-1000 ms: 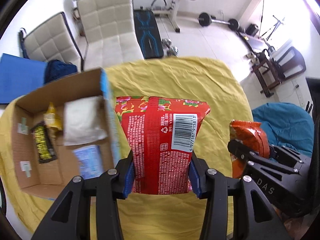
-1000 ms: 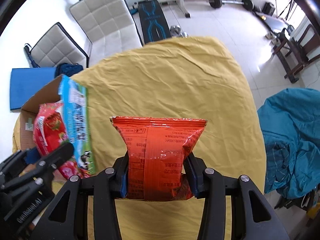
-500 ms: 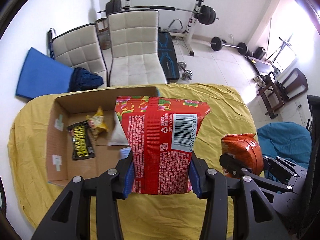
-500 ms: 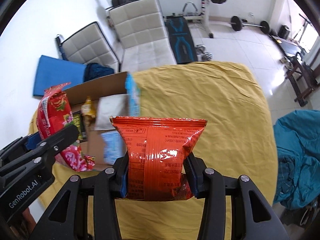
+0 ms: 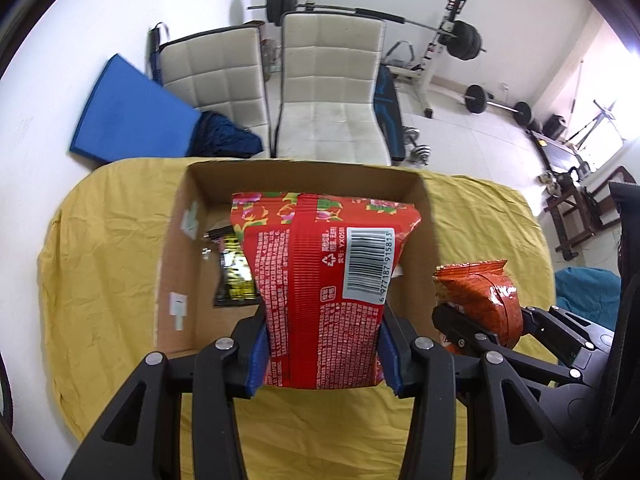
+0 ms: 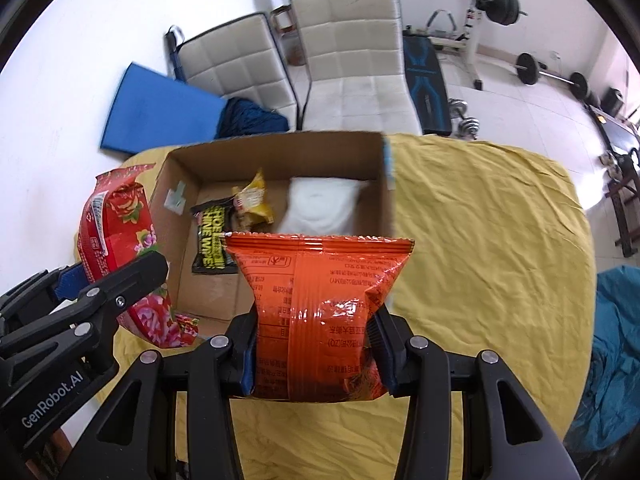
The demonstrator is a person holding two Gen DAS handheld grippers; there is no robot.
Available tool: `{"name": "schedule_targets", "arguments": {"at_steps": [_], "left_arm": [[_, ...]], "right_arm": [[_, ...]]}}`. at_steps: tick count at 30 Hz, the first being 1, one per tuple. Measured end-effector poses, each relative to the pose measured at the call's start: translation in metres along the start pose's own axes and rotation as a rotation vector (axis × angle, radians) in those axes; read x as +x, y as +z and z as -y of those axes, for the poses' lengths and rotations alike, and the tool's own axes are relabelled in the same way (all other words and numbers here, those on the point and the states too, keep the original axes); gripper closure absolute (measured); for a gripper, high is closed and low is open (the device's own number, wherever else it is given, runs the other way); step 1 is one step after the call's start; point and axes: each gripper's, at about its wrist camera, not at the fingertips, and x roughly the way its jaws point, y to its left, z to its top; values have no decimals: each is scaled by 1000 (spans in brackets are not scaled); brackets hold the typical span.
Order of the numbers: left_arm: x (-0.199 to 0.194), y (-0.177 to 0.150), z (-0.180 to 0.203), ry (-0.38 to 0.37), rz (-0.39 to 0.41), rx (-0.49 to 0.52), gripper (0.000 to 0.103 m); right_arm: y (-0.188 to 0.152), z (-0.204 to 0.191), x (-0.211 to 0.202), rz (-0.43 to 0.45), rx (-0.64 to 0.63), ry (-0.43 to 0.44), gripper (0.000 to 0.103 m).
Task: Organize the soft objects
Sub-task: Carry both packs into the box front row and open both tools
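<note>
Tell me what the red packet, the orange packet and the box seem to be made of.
Red packet: apparently glossy printed plastic film, with a ribbed back seam. Orange packet: shiny, crinkled film, maybe foil-lined, with glare spots. Box: matte brown cardboard.

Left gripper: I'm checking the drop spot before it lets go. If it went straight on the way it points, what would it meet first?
Probably the floor of the cardboard box. The left gripper, shut on the red floral packet, points steeply down into it, near the black-and-yellow packet. Depth is unclear.

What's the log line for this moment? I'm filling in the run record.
left gripper: shut on red packet | right gripper: shut on orange packet | cardboard box: open
</note>
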Motion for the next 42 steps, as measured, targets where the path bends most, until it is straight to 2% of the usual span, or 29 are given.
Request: {"name": "schedule_targets", "arguments": {"at_steps": [6,16,18,21,25,32,36,42], "left_arm": [[41,4,-38,10,-72,-40,61],[135,7,-92,-87,-299,-148,61],[148,9,-98,-116,-334,-168,61],[166,10,-104,-114,-366,-170,61],[179,6,-100,-78,-398,-139,61],[195,-10,-95,-68,-440,-124,61],[196,-17,-101,-73,-444,-123,61],[195,-20,-100,-52,-431,-87,60]], "right_arm": [[10,-29,50,-46,-14,19,55],[10,-39,157,-194,92,101,55],[9,-38,174,-216,119,128,55],[5,-39,201,-248,134,118,55],[1,-44,223,-279,115,86,55],[-7,-48,253,-335,91,46,55],[-14,-47,267,-362,83,43,54],[-15,-39,275,-377,53,-26,54]]}}
